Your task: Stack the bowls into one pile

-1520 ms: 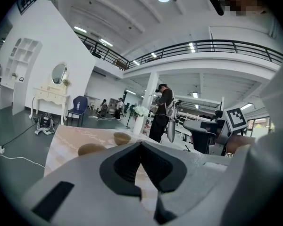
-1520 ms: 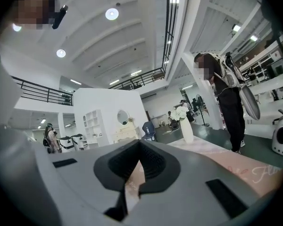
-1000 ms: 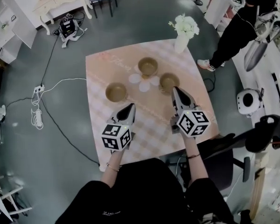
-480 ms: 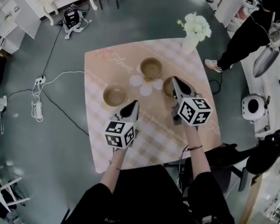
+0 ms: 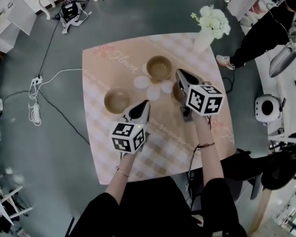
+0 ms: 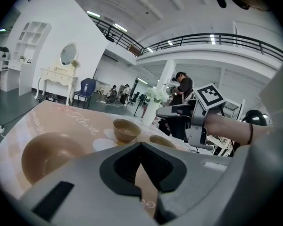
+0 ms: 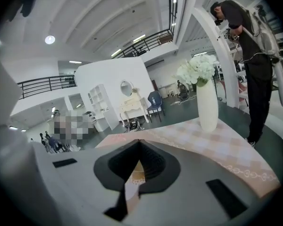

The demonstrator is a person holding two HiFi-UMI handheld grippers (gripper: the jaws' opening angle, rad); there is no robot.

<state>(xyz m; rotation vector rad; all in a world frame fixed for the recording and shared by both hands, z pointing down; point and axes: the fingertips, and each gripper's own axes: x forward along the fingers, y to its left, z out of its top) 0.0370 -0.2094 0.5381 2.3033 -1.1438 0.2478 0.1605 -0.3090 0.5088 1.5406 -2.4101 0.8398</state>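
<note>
On the table (image 5: 106, 65), left bowl (image 5: 117, 100), far bowl (image 5: 159, 67) and right bowl (image 5: 174, 91) lie apart; the right gripper (image 5: 179, 72) partly covers the last.

The big room is being lit brightly and evenly from above by white ceiling lamps (image 7: 49, 39), and glare is being made only at those lamps. The table (image 5: 108, 142) is being lit softly, with only faint shadows being thrown on it. Its edges are being bowed by the wide lens. Both gripper views are being rounded, with black corners, and the railing (image 6: 217, 36) is being curved. The left gripper (image 6: 141, 145) and right gripper (image 7: 139, 142) are being shown slightly blurry.
</note>
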